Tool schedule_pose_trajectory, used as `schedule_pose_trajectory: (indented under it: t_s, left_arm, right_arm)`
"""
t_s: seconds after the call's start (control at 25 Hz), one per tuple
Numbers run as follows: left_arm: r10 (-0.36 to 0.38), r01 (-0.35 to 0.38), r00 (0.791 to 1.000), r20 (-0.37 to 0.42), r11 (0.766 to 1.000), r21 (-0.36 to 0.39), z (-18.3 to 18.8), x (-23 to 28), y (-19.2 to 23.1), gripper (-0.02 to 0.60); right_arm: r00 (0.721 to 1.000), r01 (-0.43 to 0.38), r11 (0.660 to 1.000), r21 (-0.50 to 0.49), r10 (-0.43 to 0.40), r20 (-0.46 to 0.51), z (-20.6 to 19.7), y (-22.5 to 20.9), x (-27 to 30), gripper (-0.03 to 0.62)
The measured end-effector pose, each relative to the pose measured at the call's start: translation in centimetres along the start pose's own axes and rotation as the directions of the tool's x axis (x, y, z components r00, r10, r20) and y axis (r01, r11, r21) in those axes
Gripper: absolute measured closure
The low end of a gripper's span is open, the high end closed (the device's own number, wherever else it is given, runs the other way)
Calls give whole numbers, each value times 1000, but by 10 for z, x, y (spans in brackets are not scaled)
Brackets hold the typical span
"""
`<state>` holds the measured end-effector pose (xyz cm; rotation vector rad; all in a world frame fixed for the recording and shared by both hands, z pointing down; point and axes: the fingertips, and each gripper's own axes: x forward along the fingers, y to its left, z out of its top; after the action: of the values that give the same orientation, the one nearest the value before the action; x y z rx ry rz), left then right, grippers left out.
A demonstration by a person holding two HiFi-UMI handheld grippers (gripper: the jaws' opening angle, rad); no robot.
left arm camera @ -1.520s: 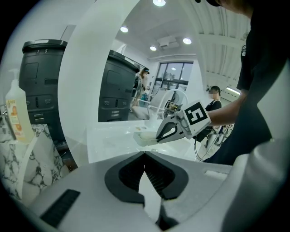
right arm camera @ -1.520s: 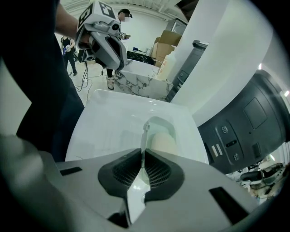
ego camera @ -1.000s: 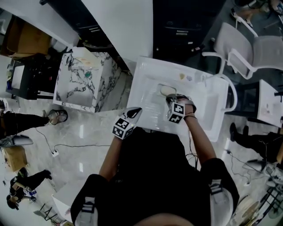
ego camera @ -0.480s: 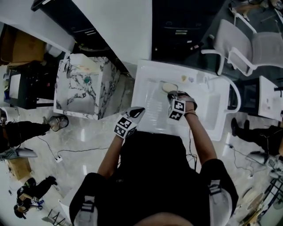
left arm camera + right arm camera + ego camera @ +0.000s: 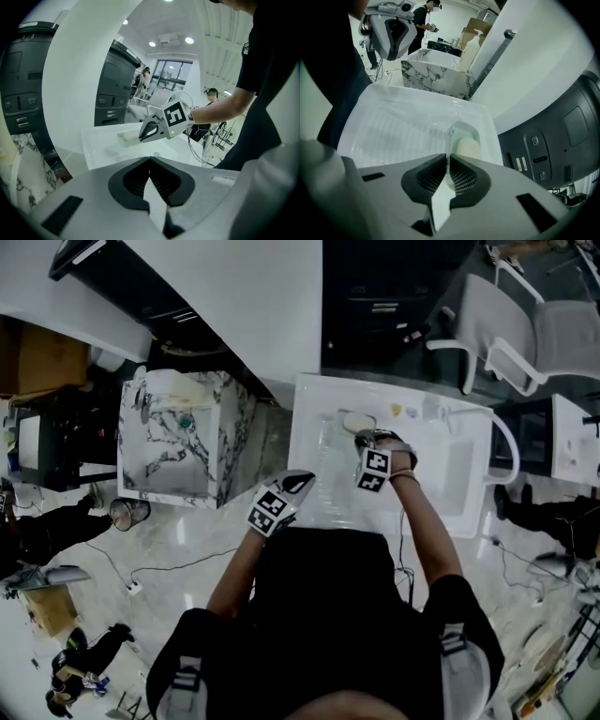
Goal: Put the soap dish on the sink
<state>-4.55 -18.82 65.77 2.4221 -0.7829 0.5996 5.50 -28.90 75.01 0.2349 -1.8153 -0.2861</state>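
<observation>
A pale green soap dish (image 5: 465, 137) with a cream soap bar in it is held by its near rim in my right gripper (image 5: 448, 161), which is shut on it. The dish (image 5: 357, 421) is at the far rim of the white sink (image 5: 314, 399), by the ribbed drainboard (image 5: 393, 126). I cannot tell whether it touches the sink. My left gripper (image 5: 296, 486) hovers at the sink's near left corner, shut with nothing between its jaws. In the left gripper view, the right gripper (image 5: 149, 131) holds the dish (image 5: 125, 137) over the sink.
A marble-patterned cabinet (image 5: 178, 432) stands left of the sink, with a pump bottle (image 5: 469, 50) on it. Dark machines (image 5: 553, 136) stand behind the sink. White chairs (image 5: 525, 334) are at the far right. Cables and people are on the floor at left.
My right gripper has carried the soap dish a little farther toward the sink's far rim. The left gripper has hardly moved. The head camera has shifted slightly.
</observation>
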Motion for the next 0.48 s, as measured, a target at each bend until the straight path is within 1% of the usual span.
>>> schedule_pose_trajectory:
  t_s: [0.48]
  left_arm:
    - [3,-4,999,-45,999,-32,-12,-7,28,581]
  right_arm:
    - [999,13,998,-63,-15,-31,10,-30,33,576]
